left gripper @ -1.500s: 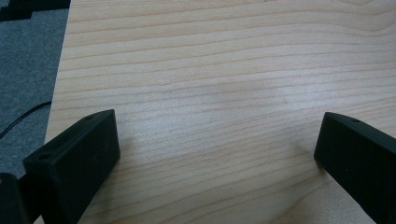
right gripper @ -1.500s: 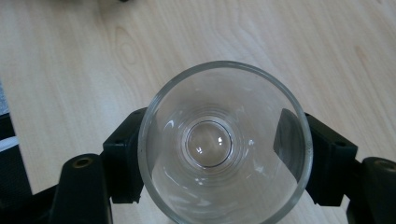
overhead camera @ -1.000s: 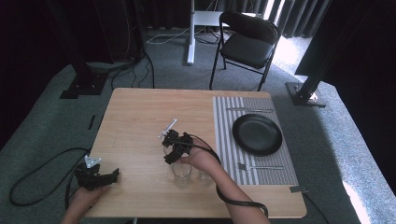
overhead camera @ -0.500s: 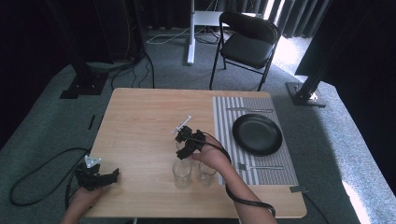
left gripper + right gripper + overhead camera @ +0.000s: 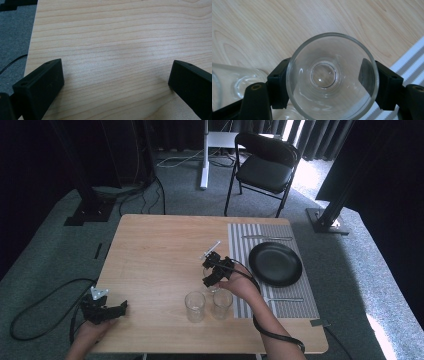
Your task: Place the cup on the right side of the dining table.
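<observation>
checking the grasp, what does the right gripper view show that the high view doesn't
Right gripper view alone: the jaws pressed on both sides of the held glass, seen down its open mouth to the base.

High view alone: the black plate, the chair and the left hand-held gripper at the table's edge.

Both: the held glass, the wooden table, the striped mat.

The high view looks forward and down from above the person's side onto the whole table [image 5: 160, 250]. Each gripper view looks down from very near the tabletop; the right one shares the striped mat [image 5: 412, 67] with the high view.
</observation>
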`<state>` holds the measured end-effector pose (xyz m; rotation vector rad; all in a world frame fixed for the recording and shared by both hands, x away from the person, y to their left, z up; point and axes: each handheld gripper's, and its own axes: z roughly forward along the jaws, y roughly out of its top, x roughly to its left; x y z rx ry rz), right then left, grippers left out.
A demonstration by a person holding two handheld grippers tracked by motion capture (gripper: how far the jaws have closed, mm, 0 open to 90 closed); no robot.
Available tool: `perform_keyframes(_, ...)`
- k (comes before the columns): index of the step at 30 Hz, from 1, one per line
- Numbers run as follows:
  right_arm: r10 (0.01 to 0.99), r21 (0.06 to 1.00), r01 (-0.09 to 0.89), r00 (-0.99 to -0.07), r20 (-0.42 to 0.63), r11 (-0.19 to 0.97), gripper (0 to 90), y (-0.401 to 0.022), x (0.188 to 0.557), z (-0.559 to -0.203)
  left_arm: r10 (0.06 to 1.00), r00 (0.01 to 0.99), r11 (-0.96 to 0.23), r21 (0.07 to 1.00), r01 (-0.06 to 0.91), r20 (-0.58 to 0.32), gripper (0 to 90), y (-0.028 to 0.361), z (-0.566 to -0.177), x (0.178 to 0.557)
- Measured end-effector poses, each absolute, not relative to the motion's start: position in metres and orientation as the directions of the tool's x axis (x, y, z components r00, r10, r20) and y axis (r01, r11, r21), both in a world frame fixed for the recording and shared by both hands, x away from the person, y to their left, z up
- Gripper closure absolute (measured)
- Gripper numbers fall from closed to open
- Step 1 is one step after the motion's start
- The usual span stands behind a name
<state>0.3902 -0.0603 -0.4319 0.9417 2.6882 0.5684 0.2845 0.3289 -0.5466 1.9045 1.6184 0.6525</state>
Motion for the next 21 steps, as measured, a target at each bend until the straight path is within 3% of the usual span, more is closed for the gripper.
perform_keyframes(21, 0.693, 0.415, 0.601, -0.712, -0.109, 0.683, 28.3, -0.101, 0.402, -0.427, 0.988, 0.157, -0.123, 0.683, 0.72, 0.012, 0.4, 0.329, -0.547, 0.284)
